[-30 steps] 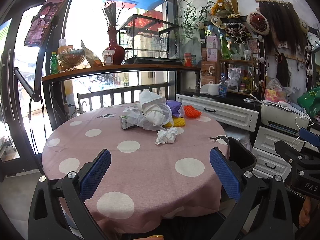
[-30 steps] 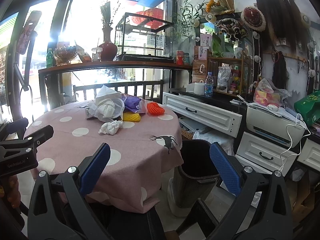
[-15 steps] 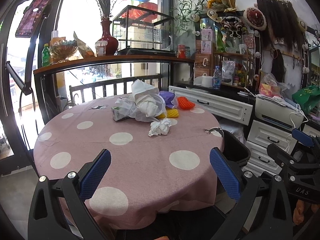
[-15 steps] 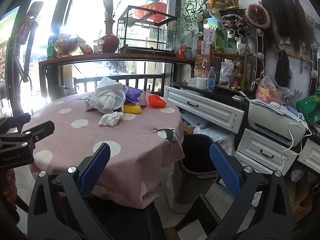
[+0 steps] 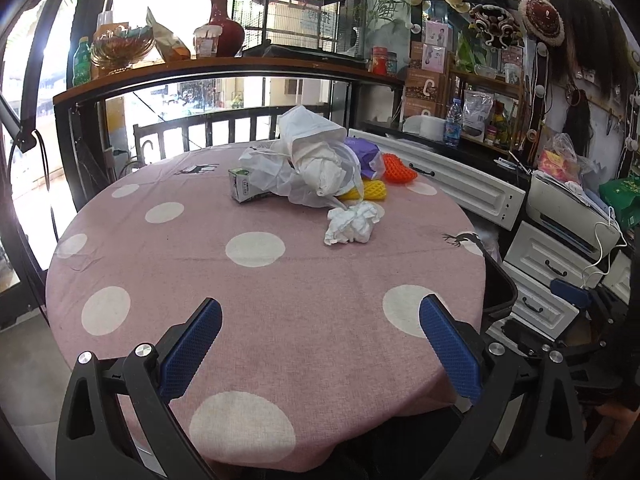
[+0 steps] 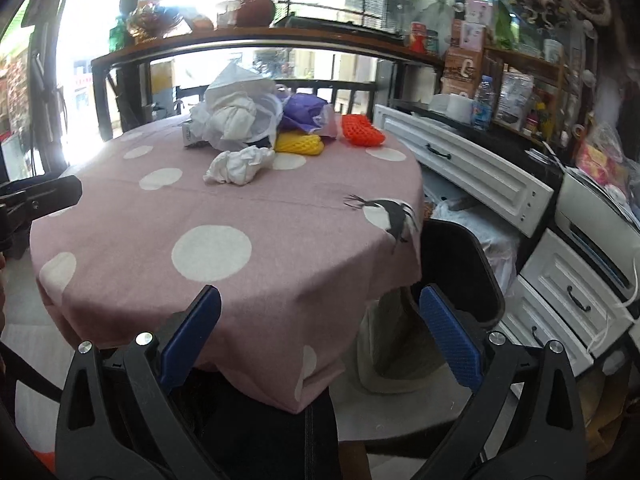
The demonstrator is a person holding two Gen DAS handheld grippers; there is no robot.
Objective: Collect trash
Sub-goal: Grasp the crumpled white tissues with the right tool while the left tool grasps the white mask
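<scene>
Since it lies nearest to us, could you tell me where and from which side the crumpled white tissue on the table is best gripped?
Grip the crumpled tissue across its bulging middle, probably from above and the near side. It lies loose on the tablecloth, apart from the pile behind; its soft folds should squeeze between open jaws.

— We see matt pink cloth with white dots [image 5: 256, 249] draped over the bench, its weave slightly coarse.

— Beyond that cloth's middle we see crumpled white paper [image 5: 352, 223], soft and creased, and behind it thin, wrinkled plastic bags [image 5: 308, 160] with a faint sheen.

— Right of the bags we note orange foam netting [image 6: 362, 130] and yellow foam netting [image 6: 298, 144], both ribbed.

— Nearest us, the left tongs [image 5: 320, 344] and the right tongs [image 6: 320, 332] carry blue knurled pads on matt black plastic, with shiny metal screws.
</scene>
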